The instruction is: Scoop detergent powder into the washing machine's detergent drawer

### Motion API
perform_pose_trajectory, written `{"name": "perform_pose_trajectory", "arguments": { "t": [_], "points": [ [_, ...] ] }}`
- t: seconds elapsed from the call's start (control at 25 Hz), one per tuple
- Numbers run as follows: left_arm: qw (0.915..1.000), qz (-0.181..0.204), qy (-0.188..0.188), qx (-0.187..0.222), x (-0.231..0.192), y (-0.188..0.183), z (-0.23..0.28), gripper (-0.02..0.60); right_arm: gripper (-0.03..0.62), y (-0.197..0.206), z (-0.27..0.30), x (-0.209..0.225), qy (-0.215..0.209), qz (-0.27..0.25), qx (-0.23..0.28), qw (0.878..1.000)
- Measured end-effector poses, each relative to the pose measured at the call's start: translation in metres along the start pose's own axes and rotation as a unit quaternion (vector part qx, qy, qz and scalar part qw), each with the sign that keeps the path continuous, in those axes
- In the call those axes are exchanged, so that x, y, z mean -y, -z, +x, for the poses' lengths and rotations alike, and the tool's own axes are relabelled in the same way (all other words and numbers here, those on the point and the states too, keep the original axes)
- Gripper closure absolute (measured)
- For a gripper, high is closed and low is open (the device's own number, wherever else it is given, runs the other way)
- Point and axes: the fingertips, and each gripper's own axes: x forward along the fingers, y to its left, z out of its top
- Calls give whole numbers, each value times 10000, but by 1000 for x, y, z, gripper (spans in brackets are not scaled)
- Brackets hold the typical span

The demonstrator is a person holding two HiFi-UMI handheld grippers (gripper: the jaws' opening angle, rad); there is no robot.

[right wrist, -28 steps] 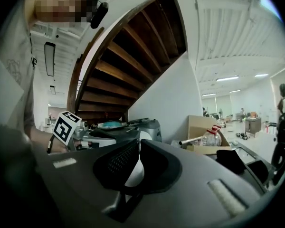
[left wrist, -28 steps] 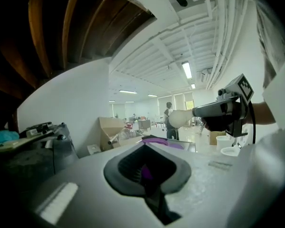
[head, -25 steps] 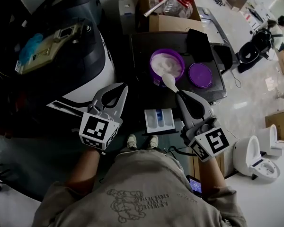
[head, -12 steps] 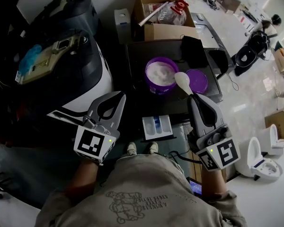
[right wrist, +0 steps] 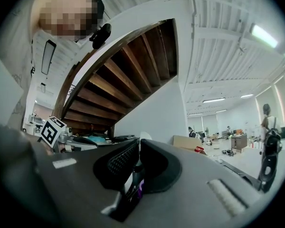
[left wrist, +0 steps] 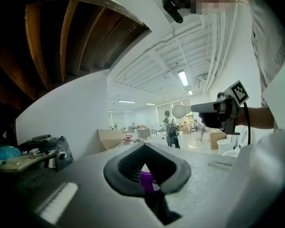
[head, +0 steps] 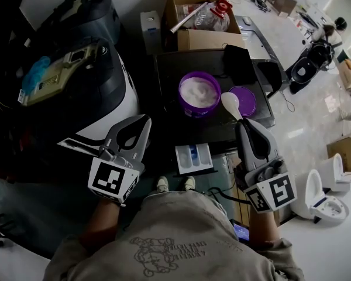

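From the head view, the right claw [head: 243, 122] is clamped on the handle of a white spoon [head: 231, 105]. The spoon's bowl sits between a purple tub [head: 198, 95] of white detergent powder and the tub's purple lid [head: 246, 100] — both stand on a dark counter [head: 169, 69]. Whether the spoon carries powder cannot be made out. The white detergent drawer [head: 194, 158] juts out open at the counter's near edge, between the two claws and apart from the spoon. The left claw [head: 144, 123] is closed and holds nothing. In the left gripper view its jaw tips meet, the purple tub glimpsed through the loop behind them. In the right gripper view the jaws pinch the spoon's handle — its pale bowl shows just past their tips.
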Motion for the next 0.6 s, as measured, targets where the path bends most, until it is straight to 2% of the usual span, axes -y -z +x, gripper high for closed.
{"name": "perform_pose_trajectory", "arguments": {
  "t": [0.6],
  "points": [
    [10000, -78, 26, -30, 2, 4, 8, 581, 560, 3, 1, 6, 11, -1, -8, 10000]
  ]
}}
